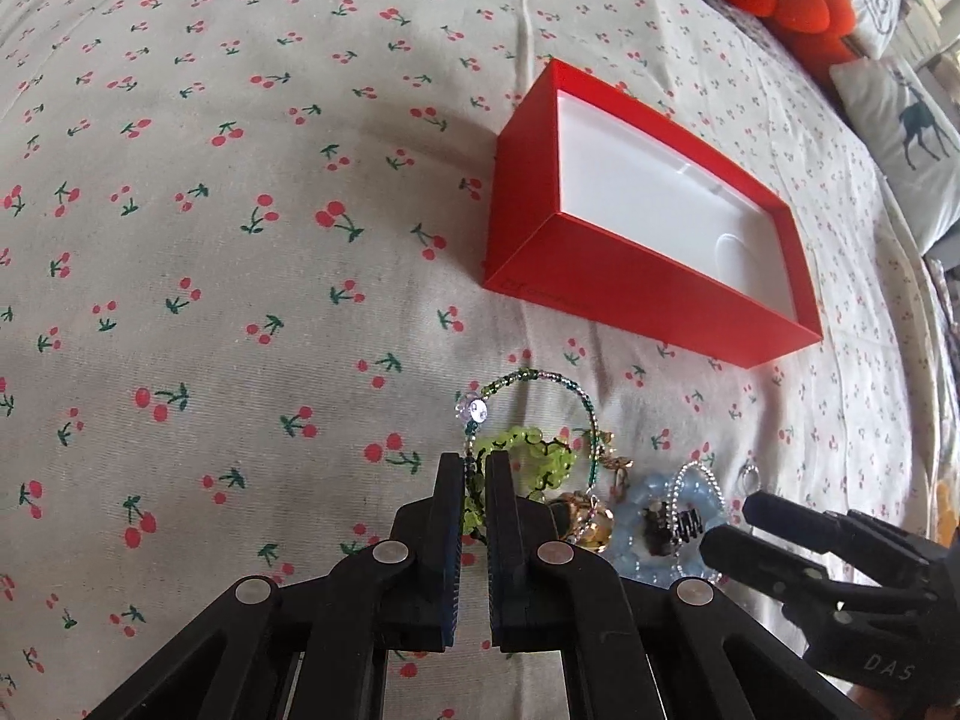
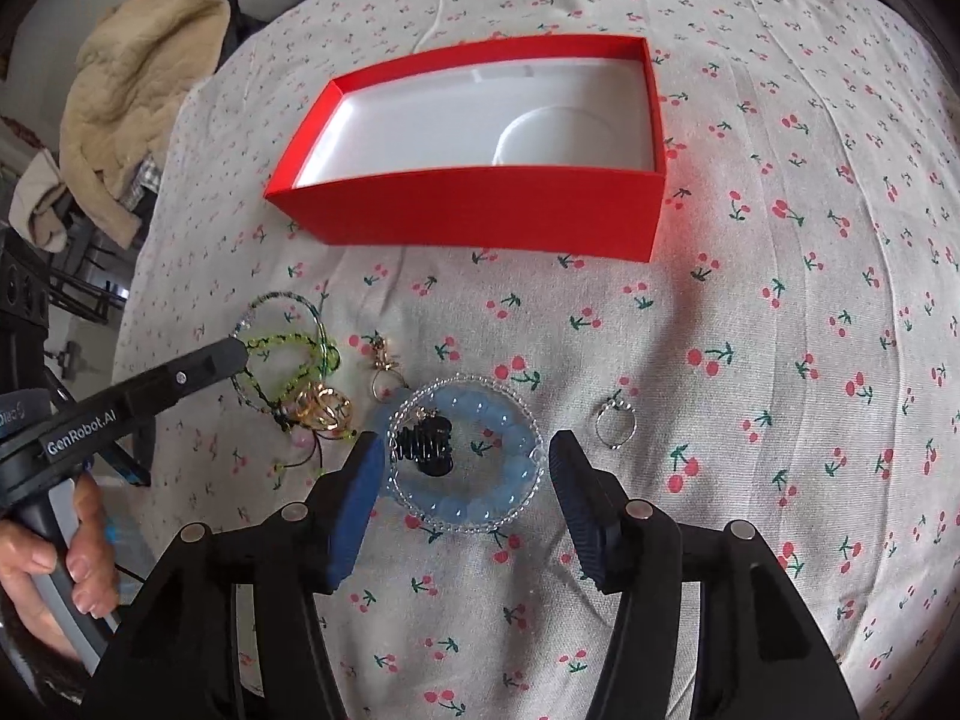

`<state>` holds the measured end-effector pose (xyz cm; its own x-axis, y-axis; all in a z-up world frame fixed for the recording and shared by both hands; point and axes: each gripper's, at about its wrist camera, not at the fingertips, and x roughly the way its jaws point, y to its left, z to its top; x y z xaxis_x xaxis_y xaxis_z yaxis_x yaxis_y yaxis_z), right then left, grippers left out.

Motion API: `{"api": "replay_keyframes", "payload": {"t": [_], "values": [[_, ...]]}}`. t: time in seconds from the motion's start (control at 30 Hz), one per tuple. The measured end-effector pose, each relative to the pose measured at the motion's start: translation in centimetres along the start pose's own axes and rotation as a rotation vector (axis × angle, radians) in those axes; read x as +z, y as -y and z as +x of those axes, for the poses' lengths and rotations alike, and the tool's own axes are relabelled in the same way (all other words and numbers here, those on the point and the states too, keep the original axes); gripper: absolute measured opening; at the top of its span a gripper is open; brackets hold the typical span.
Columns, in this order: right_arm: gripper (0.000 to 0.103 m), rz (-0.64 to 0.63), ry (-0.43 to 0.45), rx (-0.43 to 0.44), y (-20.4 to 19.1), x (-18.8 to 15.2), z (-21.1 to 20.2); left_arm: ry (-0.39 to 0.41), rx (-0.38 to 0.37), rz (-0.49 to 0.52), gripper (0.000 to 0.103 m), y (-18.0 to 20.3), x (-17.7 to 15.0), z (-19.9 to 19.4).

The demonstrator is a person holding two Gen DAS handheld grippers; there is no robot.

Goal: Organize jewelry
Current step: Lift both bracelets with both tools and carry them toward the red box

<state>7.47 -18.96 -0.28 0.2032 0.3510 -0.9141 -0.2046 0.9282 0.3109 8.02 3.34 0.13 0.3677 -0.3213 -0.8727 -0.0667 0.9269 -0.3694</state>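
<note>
The box [image 2: 480, 222] lies behind the jewelry pile [image 2: 384, 414] on the bedspread [image 2: 780, 360].

The left gripper's [image 1: 474, 468] closed jaws hid part of the yellow-green beaded bracelet [image 1: 540, 456], the gold rings [image 2: 324, 408] lay in a tangle too small to count, and the hand [image 2: 48, 570] was cut off by the right view's left edge.
</note>
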Motion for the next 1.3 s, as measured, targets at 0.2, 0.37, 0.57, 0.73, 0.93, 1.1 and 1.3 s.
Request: {"api": "replay_keyframes", "payload": {"t": [0.2, 0.37, 0.57, 0.73, 0.93, 1.1, 1.3], "values": [[0.064, -0.05, -0.05, -0.073, -1.2, -0.5, 2.0, -0.013, 0.058, -0.025, 0.003, -1.2, 0.1, 0.8], [0.06, -0.044, -0.043, -0.072, -1.1, -0.4, 1.9, -0.033, 0.055, -0.049, 0.021, -1.9, 0.6, 1.9], [0.053, -0.018, -0.029, -0.042, -0.2, -0.3, 1.1, -0.026, 0.024, -0.068, 0.024, -2.0, 1.4, 2.2], [0.041, 0.02, -0.006, -0.009, 0.9, -0.2, -0.4, -0.023, 0.006, -0.075, 0.024, -1.8, 1.8, 2.6], [0.041, 0.071, 0.016, -0.005, 2.4, -0.1, -1.5, -0.001, 0.02, -0.076, 0.024, -1.5, 2.1, 2.8], [0.041, 0.102, 0.046, -0.02, 3.5, 0.3, -2.1, 0.011, 0.068, -0.056, 0.021, -1.0, 2.3, 3.3], [0.027, 0.103, 0.031, -0.094, 3.9, 0.9, -0.6, 0.027, 0.111, -0.057, 0.006, -1.0, 2.4, 3.6]]}}
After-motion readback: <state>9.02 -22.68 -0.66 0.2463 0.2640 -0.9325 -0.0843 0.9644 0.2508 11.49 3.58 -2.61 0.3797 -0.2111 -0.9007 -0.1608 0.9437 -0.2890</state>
